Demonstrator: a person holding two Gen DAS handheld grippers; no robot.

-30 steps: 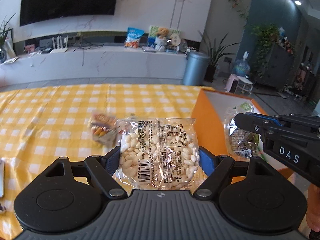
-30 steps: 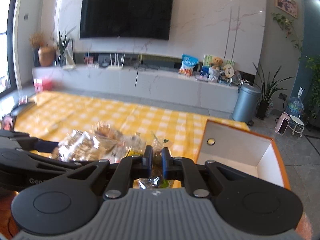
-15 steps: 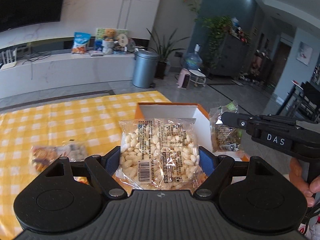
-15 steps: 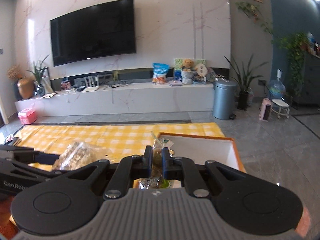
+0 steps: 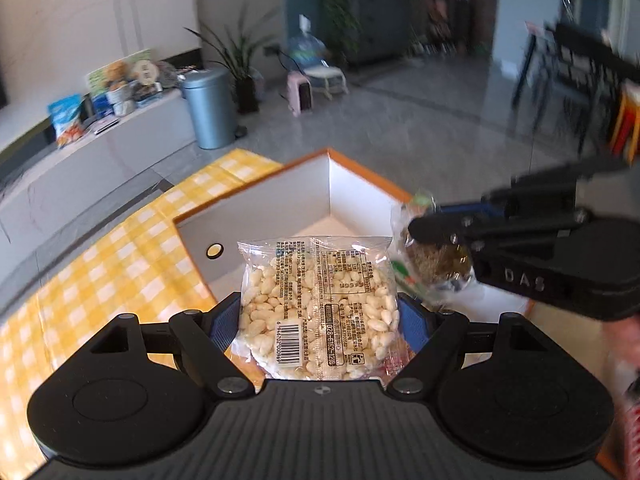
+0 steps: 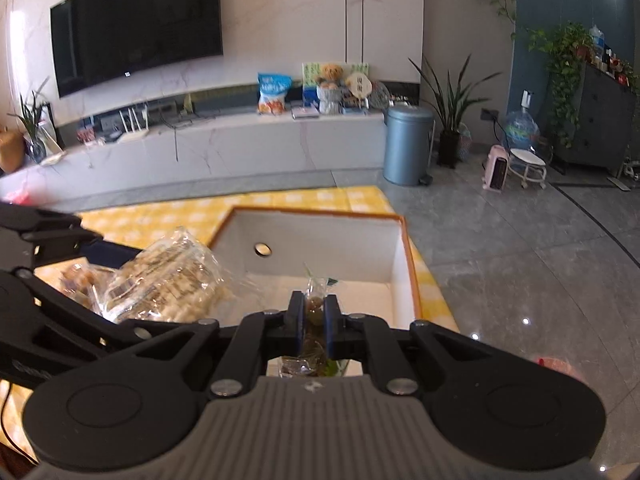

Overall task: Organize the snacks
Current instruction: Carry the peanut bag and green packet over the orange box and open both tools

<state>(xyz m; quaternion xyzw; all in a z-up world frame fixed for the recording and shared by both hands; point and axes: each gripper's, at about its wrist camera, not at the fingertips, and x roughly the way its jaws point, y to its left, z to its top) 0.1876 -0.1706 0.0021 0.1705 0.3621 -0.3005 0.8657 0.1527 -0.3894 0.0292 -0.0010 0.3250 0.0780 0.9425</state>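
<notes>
My left gripper is shut on a clear pack of pale puffed snack, its blue pads pressing the pack's two sides. The pack hangs over the near-left edge of an orange box with white walls. My right gripper is shut on a small clear packet of brown snack, held above the box floor. In the left wrist view that packet shows at the right, over the box. The right wrist view has the pale pack at the left, by the box's left wall.
The box stands at the end of a table with a yellow checked cloth. Another snack pack lies on the cloth behind the left gripper. Past the table edge are grey floor tiles and a grey bin.
Both grippers have carried their packs sideways from above the checked cloth to the box, which now fills the middle of both views. The left view has tilted. Both grips are unchanged.
</notes>
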